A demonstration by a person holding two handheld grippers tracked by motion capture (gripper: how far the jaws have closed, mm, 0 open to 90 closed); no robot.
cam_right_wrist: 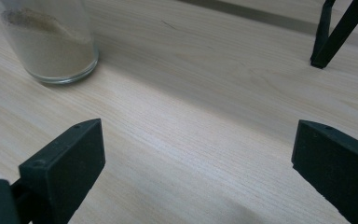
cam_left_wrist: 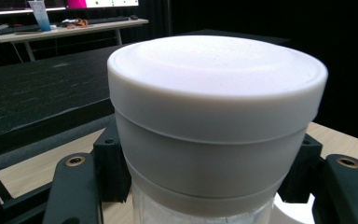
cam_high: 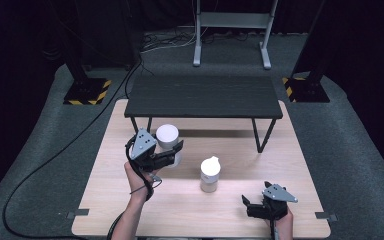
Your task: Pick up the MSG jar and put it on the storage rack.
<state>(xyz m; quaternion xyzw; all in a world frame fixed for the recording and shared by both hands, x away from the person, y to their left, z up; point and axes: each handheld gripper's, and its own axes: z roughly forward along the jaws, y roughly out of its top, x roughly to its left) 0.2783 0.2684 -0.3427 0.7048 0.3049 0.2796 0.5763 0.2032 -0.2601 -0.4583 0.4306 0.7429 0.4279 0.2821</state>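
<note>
Two jars stand on the wooden table (cam_high: 300, 165): the left gripper (cam_high: 172, 152) is clamped just below the white lid of one jar (cam_left_wrist: 214, 135) toward the left edge, rigid, smooth and probably slippery glass, while the right gripper (cam_high: 252, 206) gapes empty by the near edge.

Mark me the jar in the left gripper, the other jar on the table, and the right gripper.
Held jar (cam_left_wrist: 216, 93), left gripper view, on its white lid's side.
Standing jar (cam_high: 210, 175), high view, on its body.
Right gripper (cam_right_wrist: 198, 170), right gripper view, midway between its open jaws.
</note>
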